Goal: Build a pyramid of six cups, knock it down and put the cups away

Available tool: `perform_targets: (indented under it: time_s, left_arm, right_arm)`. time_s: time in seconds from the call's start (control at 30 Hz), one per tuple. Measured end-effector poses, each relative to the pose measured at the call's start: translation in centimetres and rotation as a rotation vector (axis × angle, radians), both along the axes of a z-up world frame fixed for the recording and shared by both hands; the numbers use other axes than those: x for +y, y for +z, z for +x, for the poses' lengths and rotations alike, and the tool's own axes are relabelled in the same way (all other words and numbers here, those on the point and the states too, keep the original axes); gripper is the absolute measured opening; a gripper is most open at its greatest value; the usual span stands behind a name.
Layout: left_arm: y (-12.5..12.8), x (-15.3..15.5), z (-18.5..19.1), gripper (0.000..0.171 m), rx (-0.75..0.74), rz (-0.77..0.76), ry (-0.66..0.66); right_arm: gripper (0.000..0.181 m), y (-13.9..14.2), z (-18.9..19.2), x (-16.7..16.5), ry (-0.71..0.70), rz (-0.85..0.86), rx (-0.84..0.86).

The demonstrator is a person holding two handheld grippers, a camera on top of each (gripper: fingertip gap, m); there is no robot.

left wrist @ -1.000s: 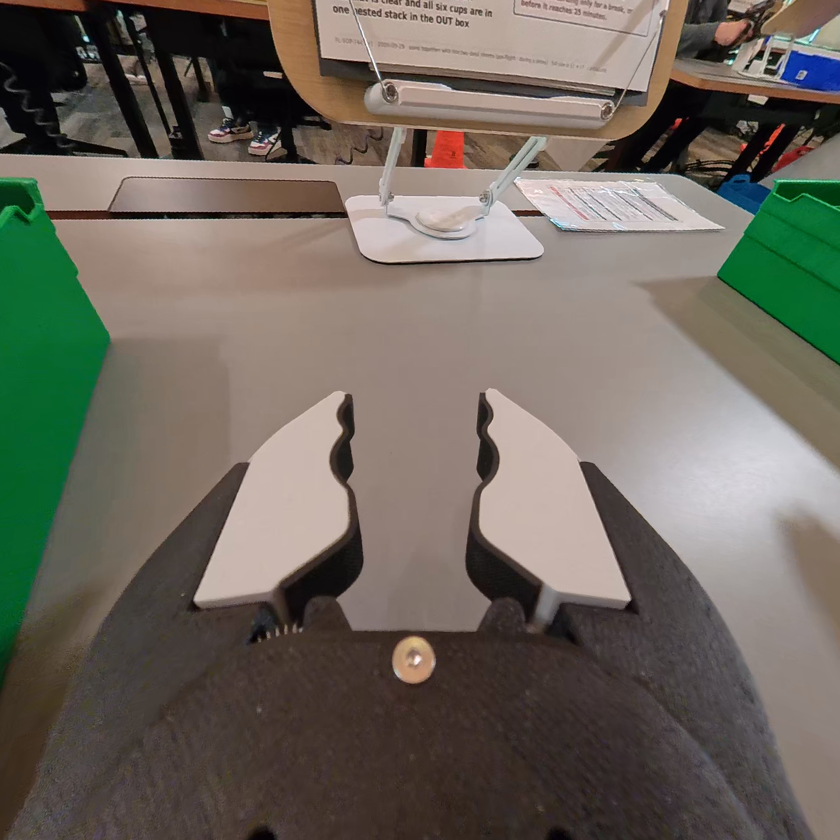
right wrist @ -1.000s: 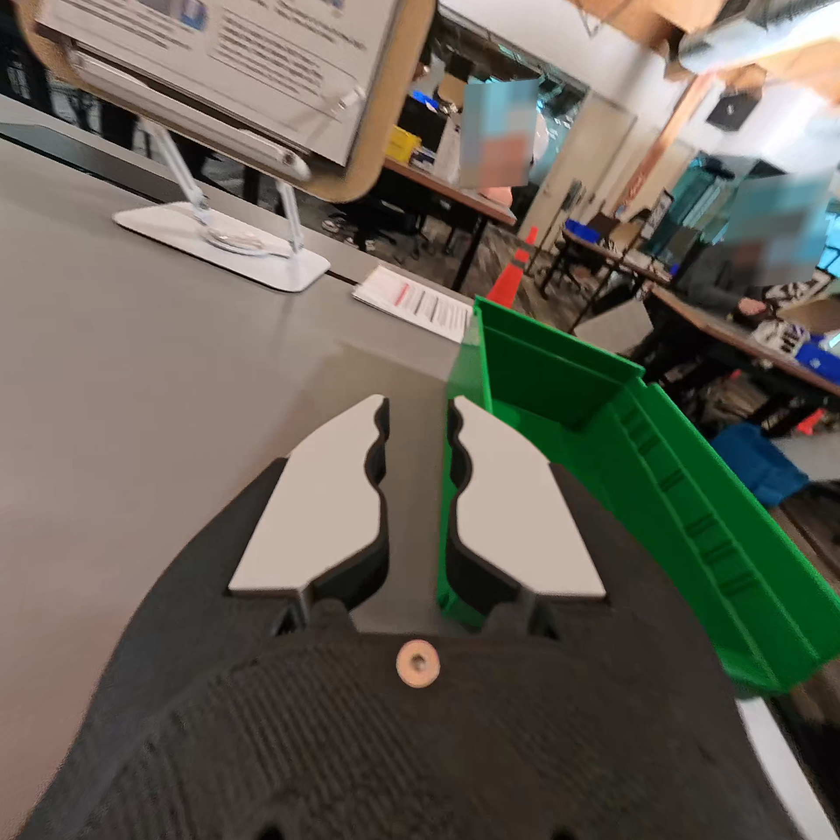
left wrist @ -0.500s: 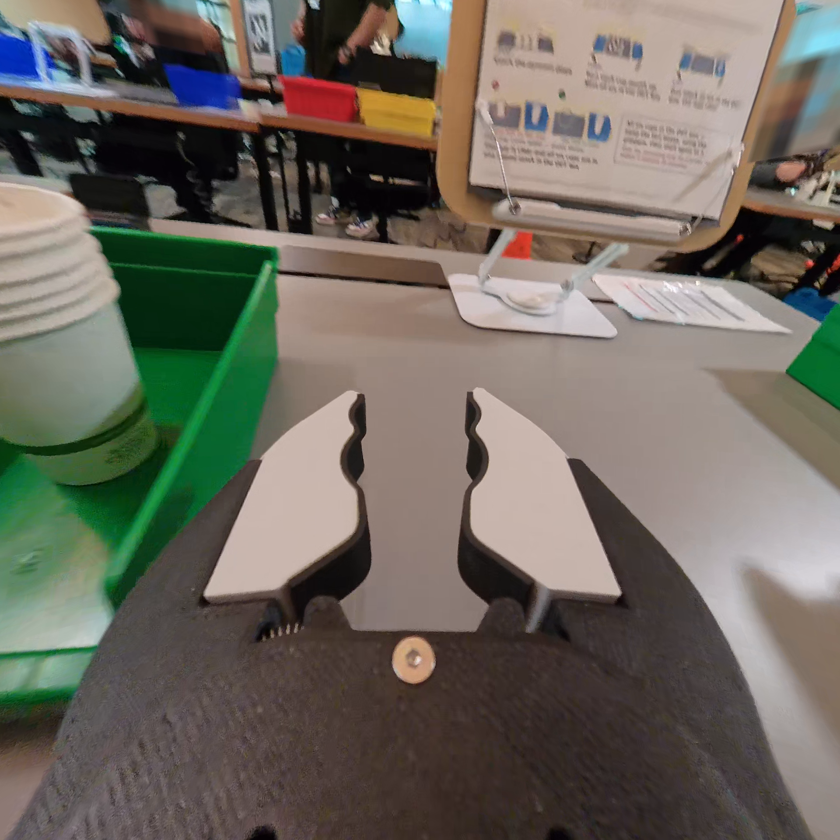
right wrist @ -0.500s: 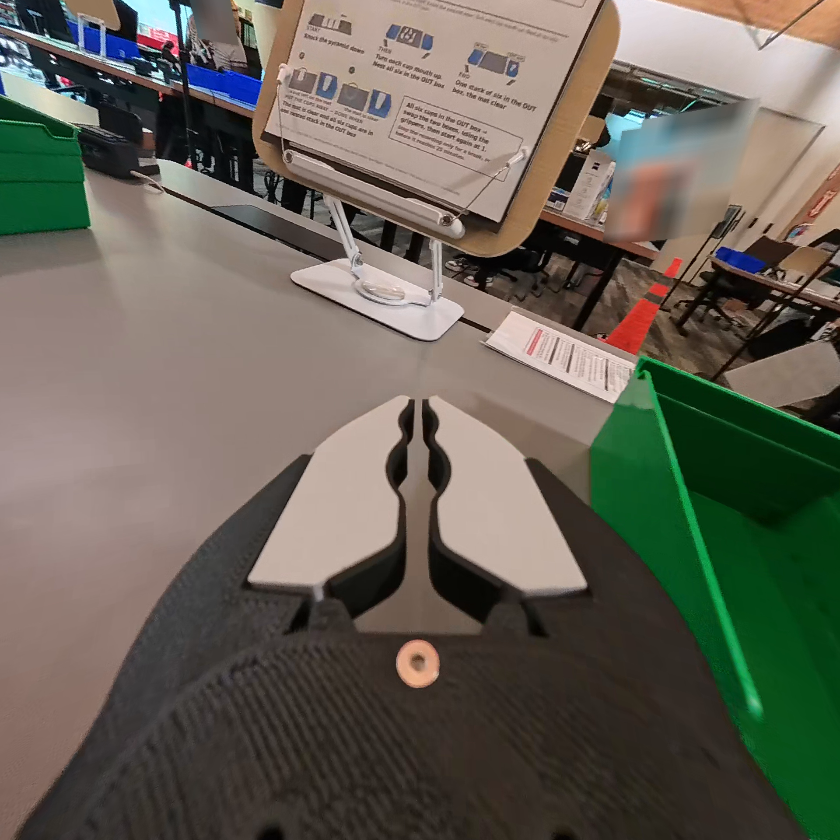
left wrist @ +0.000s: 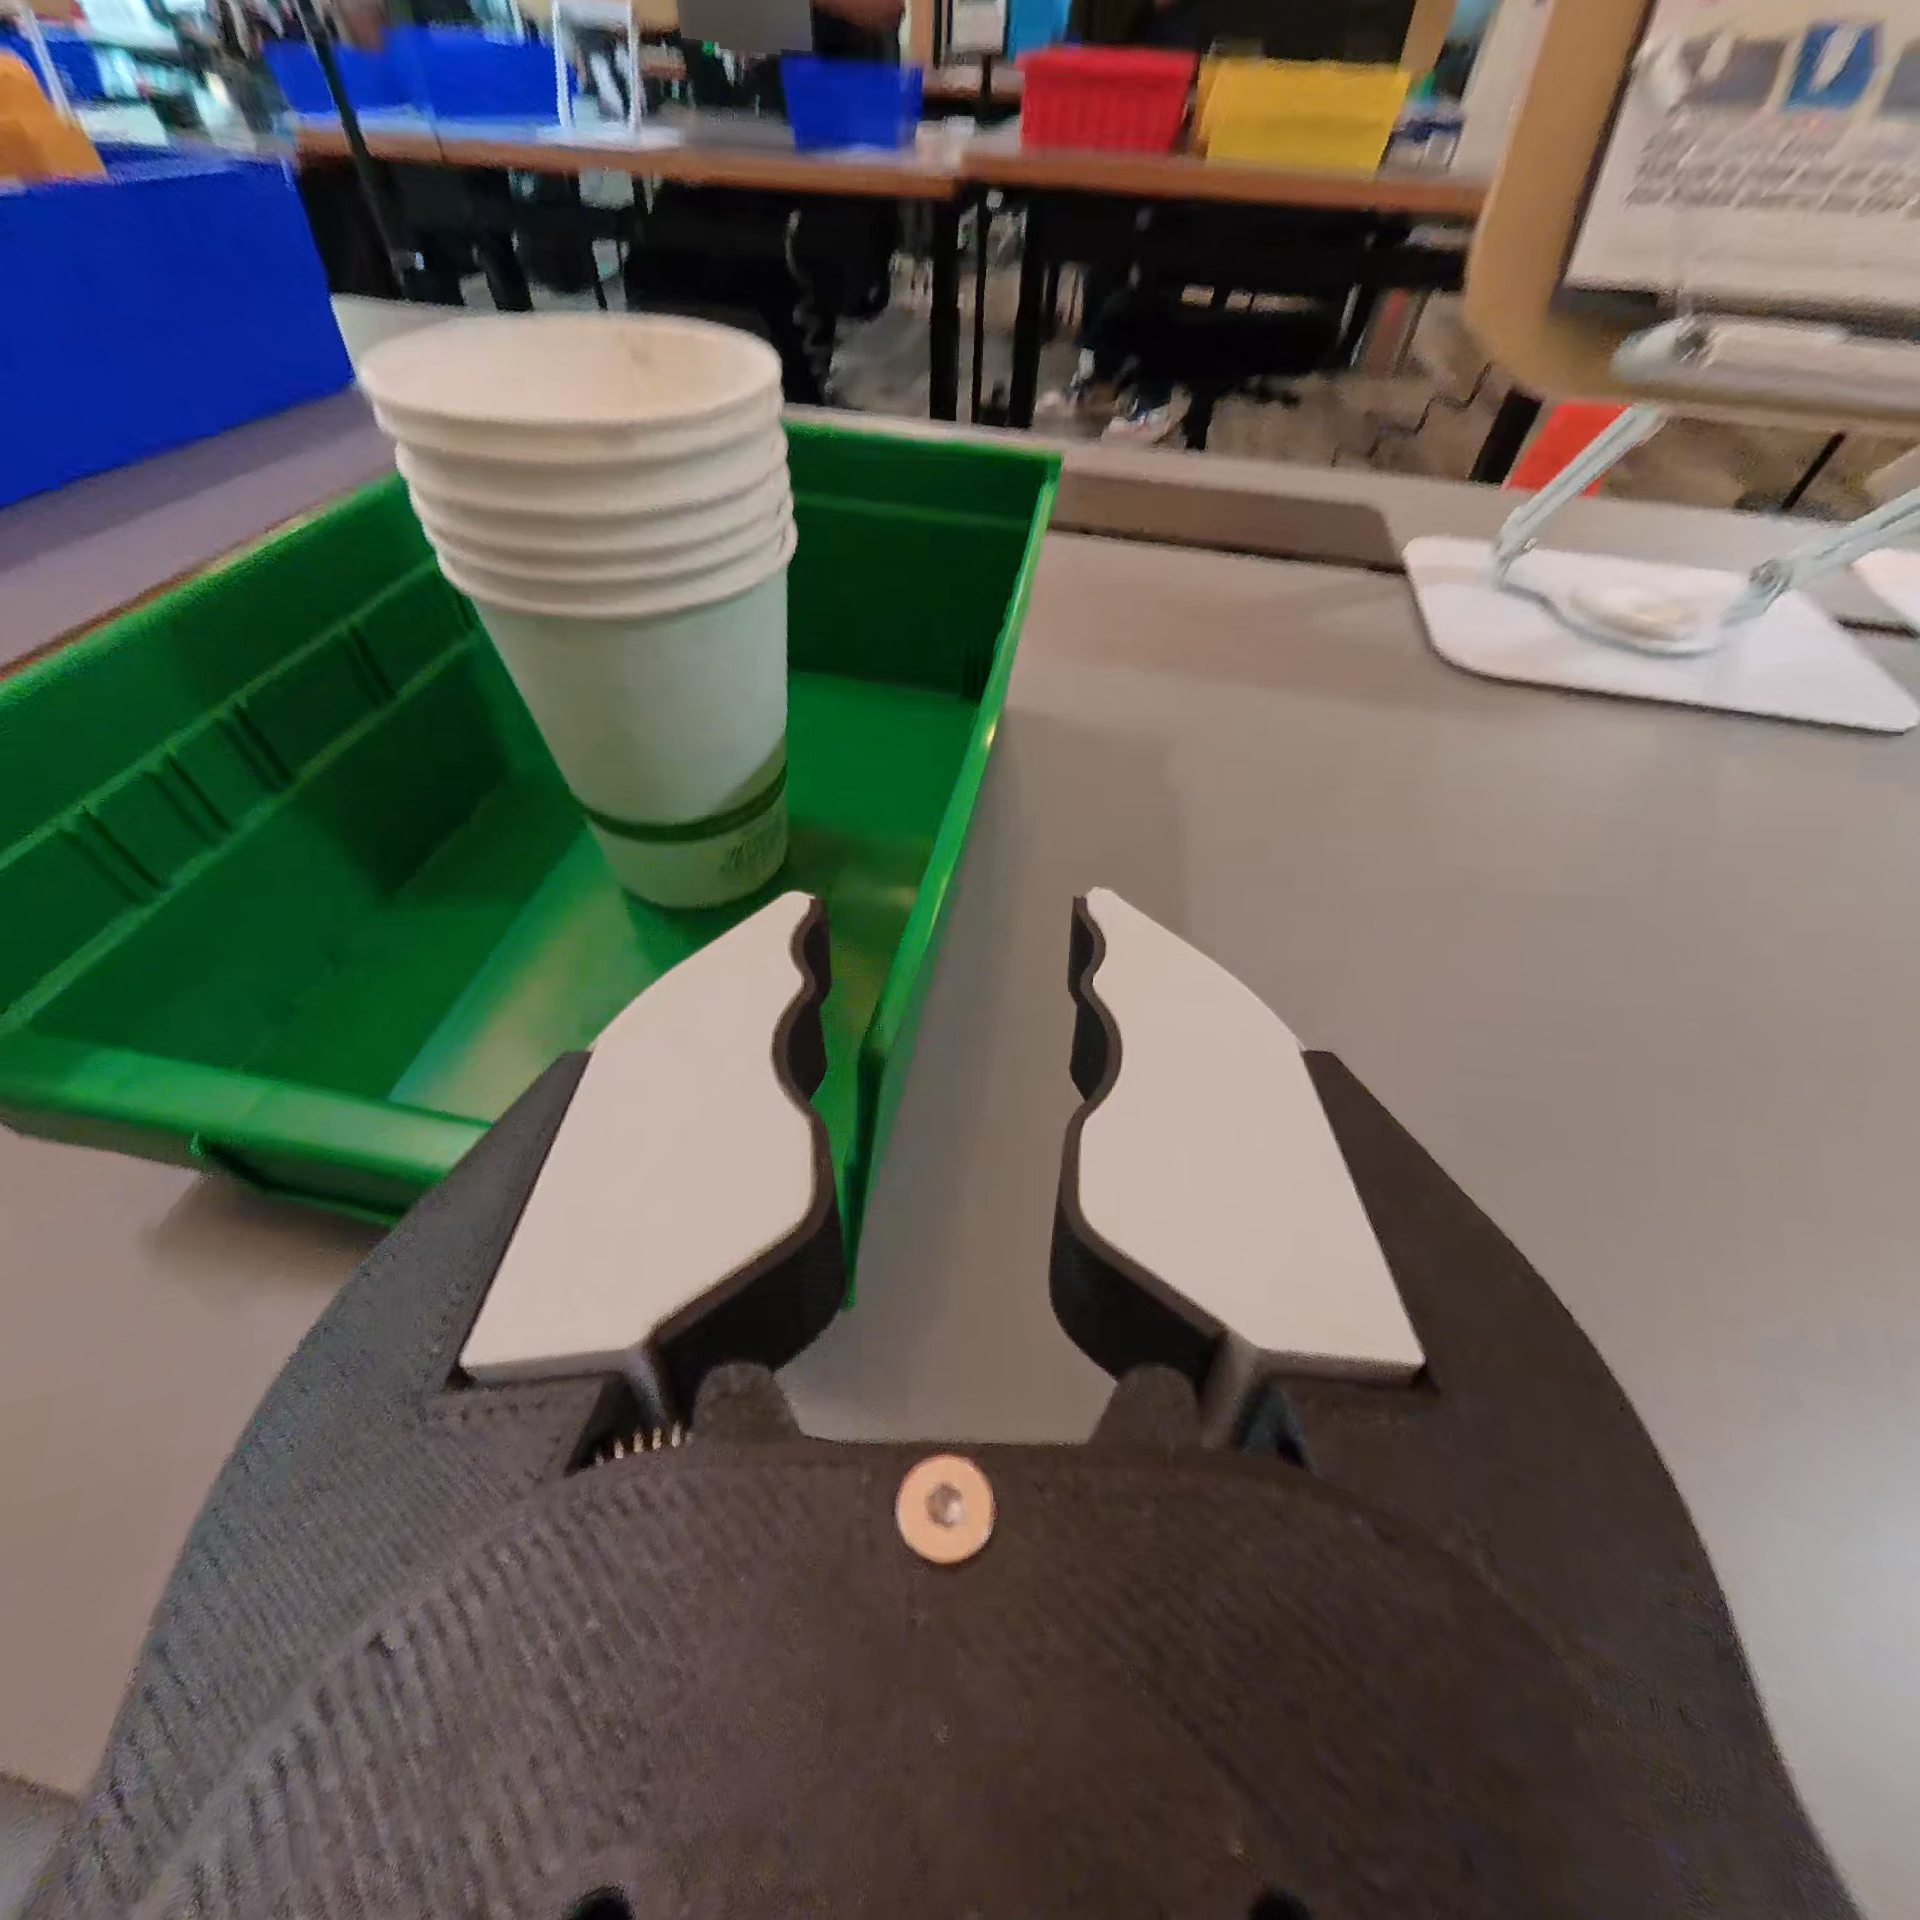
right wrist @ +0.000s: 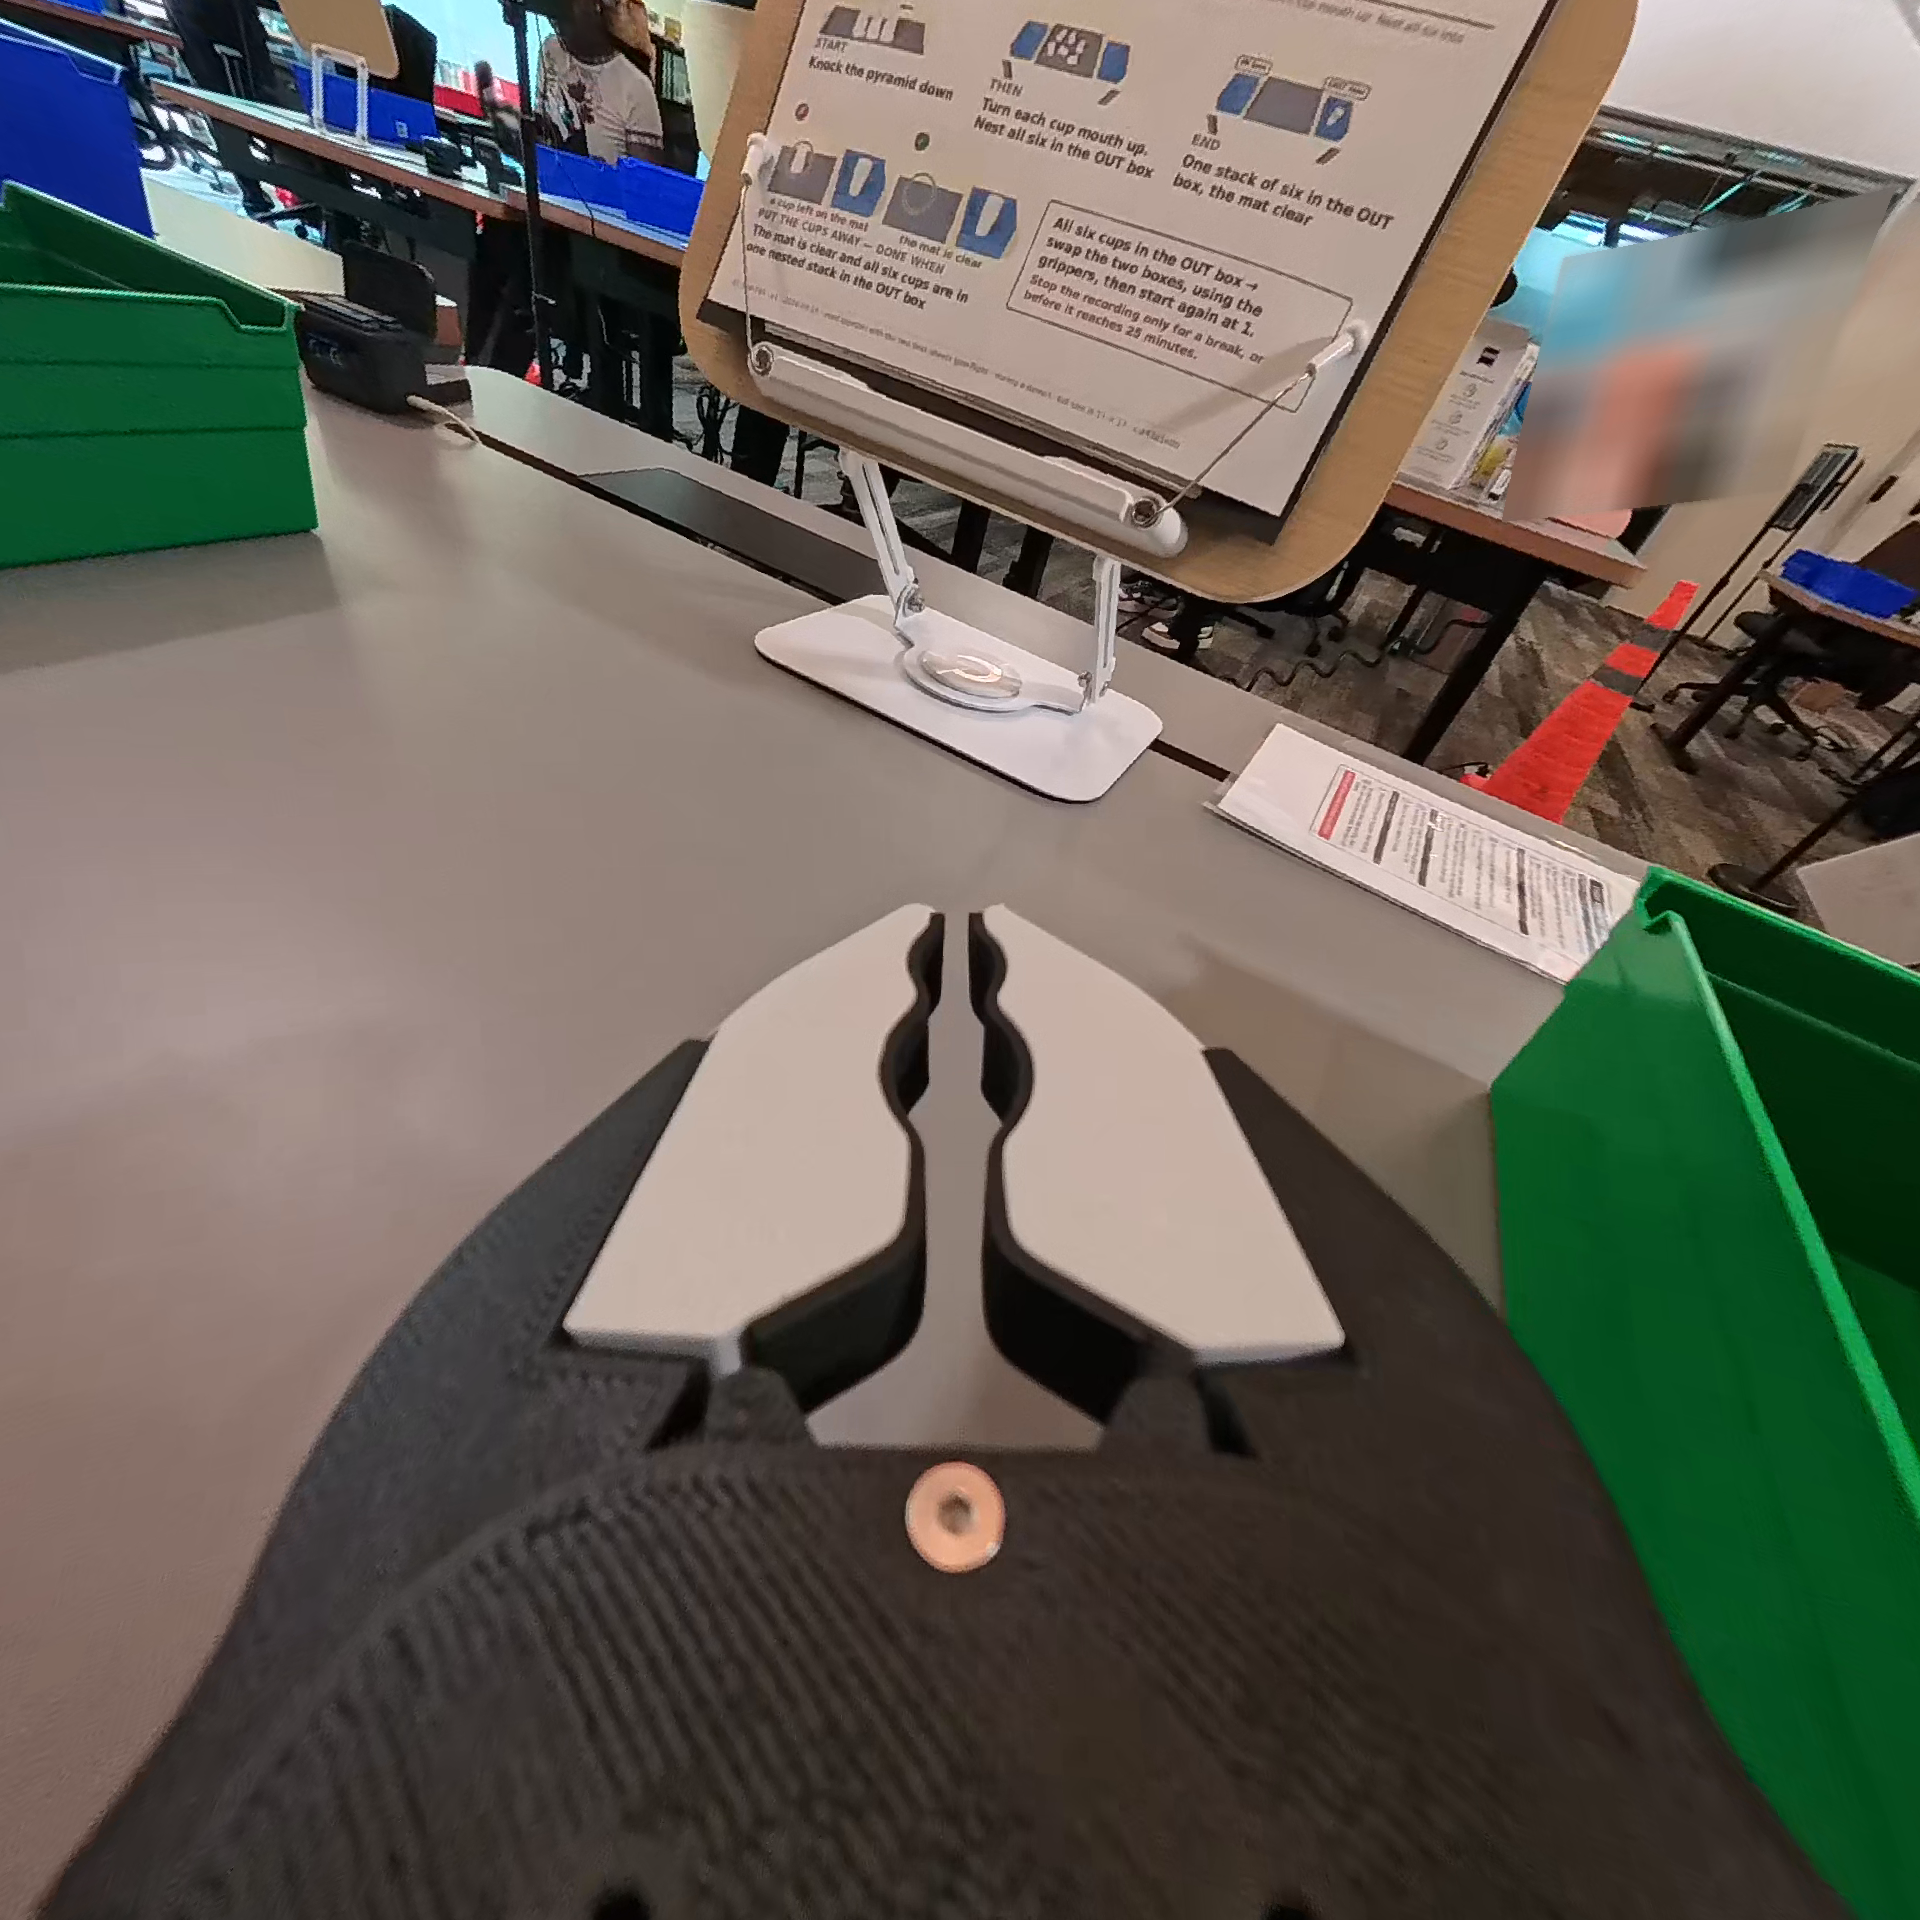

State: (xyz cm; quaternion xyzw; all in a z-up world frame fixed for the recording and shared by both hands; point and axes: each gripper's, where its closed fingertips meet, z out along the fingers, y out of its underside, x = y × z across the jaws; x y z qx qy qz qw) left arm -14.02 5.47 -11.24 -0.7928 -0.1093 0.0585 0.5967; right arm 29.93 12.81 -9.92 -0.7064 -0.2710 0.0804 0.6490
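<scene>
Left hand-held gripper (left wrist: 945,925) spread above green bin (left wrist: 940,862)

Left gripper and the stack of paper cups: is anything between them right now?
In the left wrist view, only bare green bin floor lies between the left gripper and the stack of paper cups; nothing else.

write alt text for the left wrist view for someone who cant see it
The left gripper, jaws open and empty, hovers over a grey table at the near right wall of a green bin. A nested stack of white paper cups stands upright inside the bin. A white document stand sits at far right, with blurred tables and coloured bins behind.
</scene>
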Motion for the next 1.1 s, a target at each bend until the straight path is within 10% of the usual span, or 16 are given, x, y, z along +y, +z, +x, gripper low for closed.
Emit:
perform_targets:
  time_s: [0.33, 1.1]
  left_arm:
    - [-2.6, -0.4, -1.0, 0.008, -0.123, -0.12, 0.023]
    - [-2.7, -0.9, -0.8, 0.005, -0.123, -0.156, 0.029]
  right_arm:
    - [0.005, -0.3, -0.3, 0.2, 0.001, -0.02, 0.004]
    - [0.002, -0.7, -0.2, 0.4, -0.014, -0.028, -0.024]
